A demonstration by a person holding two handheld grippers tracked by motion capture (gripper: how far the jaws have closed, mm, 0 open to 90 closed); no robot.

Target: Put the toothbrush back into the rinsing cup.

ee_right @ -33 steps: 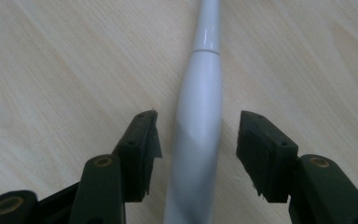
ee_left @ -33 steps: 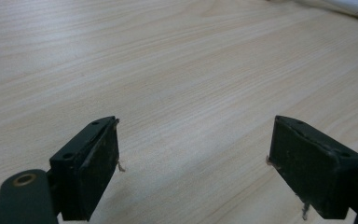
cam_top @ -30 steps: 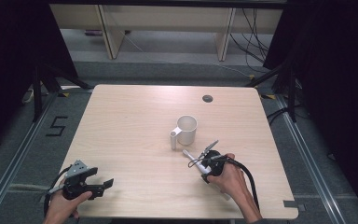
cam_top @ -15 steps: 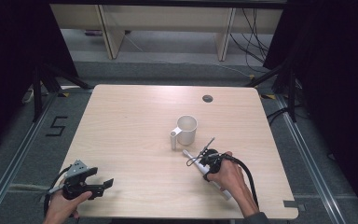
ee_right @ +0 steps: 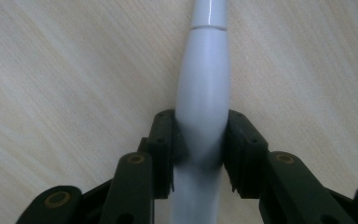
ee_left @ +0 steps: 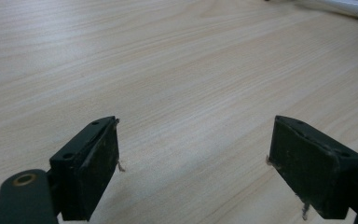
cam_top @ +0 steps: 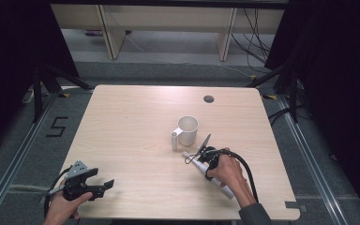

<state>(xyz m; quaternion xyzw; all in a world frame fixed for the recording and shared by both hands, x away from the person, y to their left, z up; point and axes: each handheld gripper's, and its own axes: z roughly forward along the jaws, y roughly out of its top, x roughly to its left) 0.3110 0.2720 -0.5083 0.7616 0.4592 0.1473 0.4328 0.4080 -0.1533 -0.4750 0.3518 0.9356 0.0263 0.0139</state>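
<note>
Your right tongs (ee_right: 199, 154), just been closing, pinch 1 white handle (ee_right: 203, 93); left tongs (ee_left: 193, 172) spread; 1 mug (cam_top: 187, 130) on counter (cam_top: 131, 122).

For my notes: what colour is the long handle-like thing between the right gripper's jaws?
White, glossy and plain. The handle shows best in the right gripper view.

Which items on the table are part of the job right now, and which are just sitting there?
In the job:
- long white plastic handle-shaped tool, lying on the table
- right tongs, jaws just closing, now pressed on its sides
- white ceramic mug, close by, likely

Lying about:
- left tongs, open over bare wood
- dark round grommet
</note>
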